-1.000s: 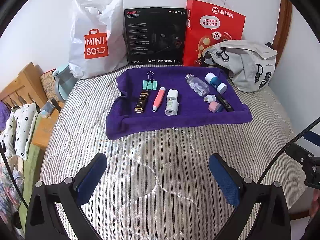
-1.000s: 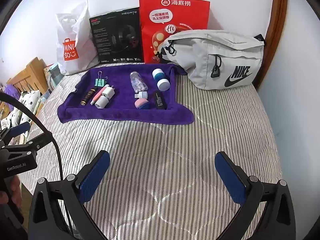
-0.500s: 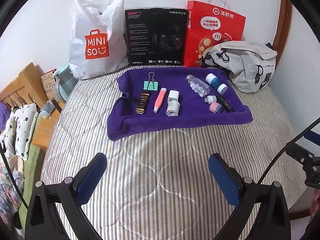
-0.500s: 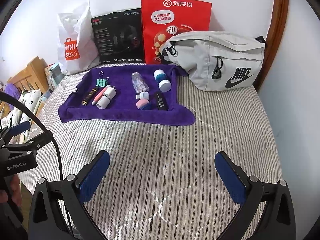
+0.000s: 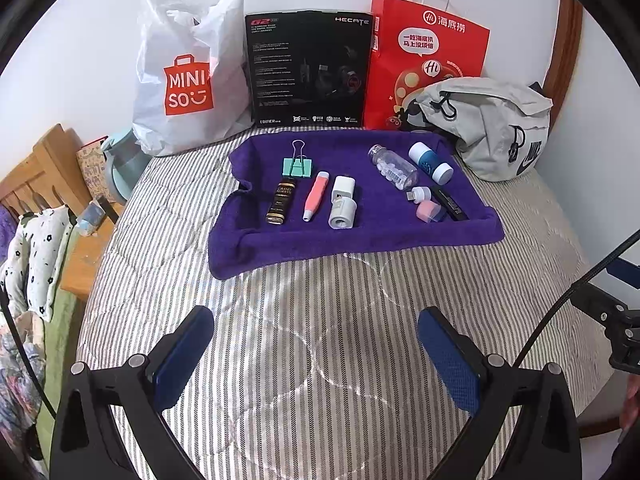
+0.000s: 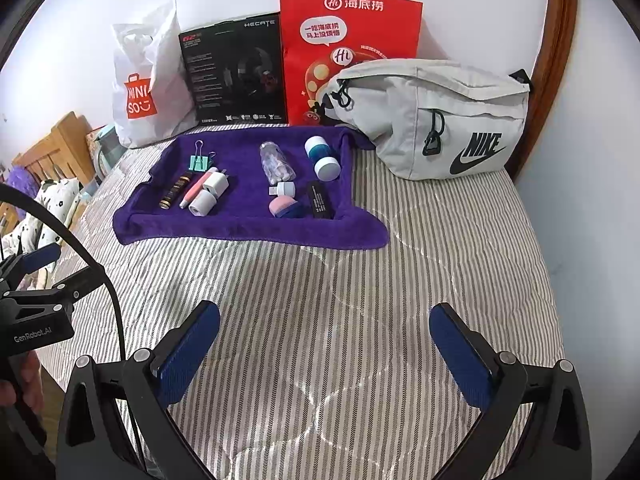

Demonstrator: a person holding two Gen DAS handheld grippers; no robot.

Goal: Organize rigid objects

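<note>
Two claws nearest — left gripper (image 5: 316, 354) and right gripper (image 6: 326, 350), both wide, empty. At 12 o'clock, purple towel (image 5: 360, 240) bearing small rigid items: white adapter (image 5: 342, 204) — light, stiff, likely gripped across flat sides; pill bottle (image 5: 393, 167) probably slippery.

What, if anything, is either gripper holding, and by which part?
Nothing. The left gripper and right gripper are both open above the striped bedcover.

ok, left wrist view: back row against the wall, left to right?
MINISO plastic bag → black HECATE headset box → red paper bag → grey Nike waist bag, which sits in front of the red bag's lower right corner.
</note>
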